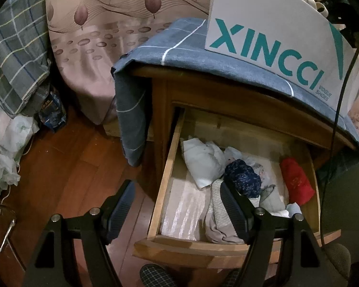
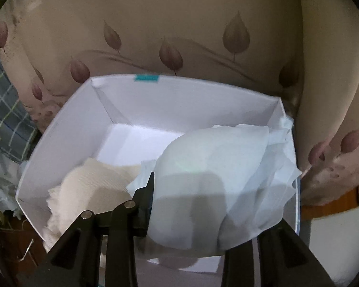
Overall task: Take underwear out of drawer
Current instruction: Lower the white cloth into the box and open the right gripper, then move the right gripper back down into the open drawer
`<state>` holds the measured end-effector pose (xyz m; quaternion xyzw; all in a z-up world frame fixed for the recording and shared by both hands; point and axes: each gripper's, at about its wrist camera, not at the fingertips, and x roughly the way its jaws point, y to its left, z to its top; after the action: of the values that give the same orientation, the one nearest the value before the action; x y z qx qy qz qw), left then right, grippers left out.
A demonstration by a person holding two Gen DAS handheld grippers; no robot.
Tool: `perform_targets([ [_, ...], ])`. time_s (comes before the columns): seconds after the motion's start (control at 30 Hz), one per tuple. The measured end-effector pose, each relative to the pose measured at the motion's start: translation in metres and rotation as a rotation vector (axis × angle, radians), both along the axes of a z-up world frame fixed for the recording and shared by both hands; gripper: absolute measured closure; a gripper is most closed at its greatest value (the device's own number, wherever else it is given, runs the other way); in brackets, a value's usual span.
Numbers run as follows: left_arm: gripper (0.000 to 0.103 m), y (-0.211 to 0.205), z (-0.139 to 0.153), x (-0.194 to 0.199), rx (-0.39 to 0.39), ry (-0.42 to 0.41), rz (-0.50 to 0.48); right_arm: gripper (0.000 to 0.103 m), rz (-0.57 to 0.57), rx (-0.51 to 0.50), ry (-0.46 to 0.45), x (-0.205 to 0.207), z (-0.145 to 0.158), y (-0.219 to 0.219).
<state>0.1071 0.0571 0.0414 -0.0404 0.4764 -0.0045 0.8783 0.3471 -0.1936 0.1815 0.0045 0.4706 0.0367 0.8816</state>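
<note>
**A:** What fills the scene, biggest first?

**B:** A bed [image 1: 122, 35] draped in a pink leaf-print cover, with a checked quilt [image 1: 16, 55] heaped at the far left above a dark wooden floor [image 1: 67, 167]. Beside the bed stands a wooden nightstand [image 1: 203, 91], its top covered by a blue cloth [image 1: 179, 40] that hangs down the left side. A white shoebox [image 1: 275, 35] with teal lettering sits on that cloth.

**A:** And the drawer?

**B:** The drawer [image 1: 165, 186] is pulled out below the nightstand's top. Underwear [image 1: 203, 165] lies bunched toward the middle and right: a pale folded piece, a dark blue speckled roll [image 1: 243, 177], a red piece [image 1: 296, 181] against the right wall, beige fabric near the front. The left of the drawer floor shows a bare liner.

**A:** What stands in the way?

**B:** A black cable [image 1: 339, 110] hangs across the drawer's right side. The left gripper [image 1: 177, 205] hovers with its jaws apart, one finger over the floor, the other over the beige fabric.

**A:** The other hand?

**B:** The right gripper [image 2: 203, 210] is clamped on a pale blue garment [image 2: 227, 172], holding it over the open shoebox, where a cream piece [image 2: 91, 186] already lies at the left. The garment hides the right finger.
</note>
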Motion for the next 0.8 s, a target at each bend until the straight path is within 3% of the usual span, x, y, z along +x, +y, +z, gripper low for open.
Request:
perform_targets([
  [0.23,0.027,-0.001,-0.002,0.0,-0.004,0.002,0.004,0.046,-0.03,0.003,0.01,-0.015,0.001,-0.006],
  [0.57,0.027,-0.006,-0.002,0.0,0.01,-0.001,-0.004,0.042,0.028,-0.014,-0.01,-0.079,0.042,-0.011],
  [0.7,0.027,-0.005,-0.001,0.0,0.006,0.001,0.0,0.042,0.119,-0.02,-0.002,-0.119,0.058,-0.002],
  [0.8,0.027,-0.005,-0.001,0.001,0.002,0.004,0.006,0.041,0.192,-0.064,0.043,-0.151,0.054,0.006],
])
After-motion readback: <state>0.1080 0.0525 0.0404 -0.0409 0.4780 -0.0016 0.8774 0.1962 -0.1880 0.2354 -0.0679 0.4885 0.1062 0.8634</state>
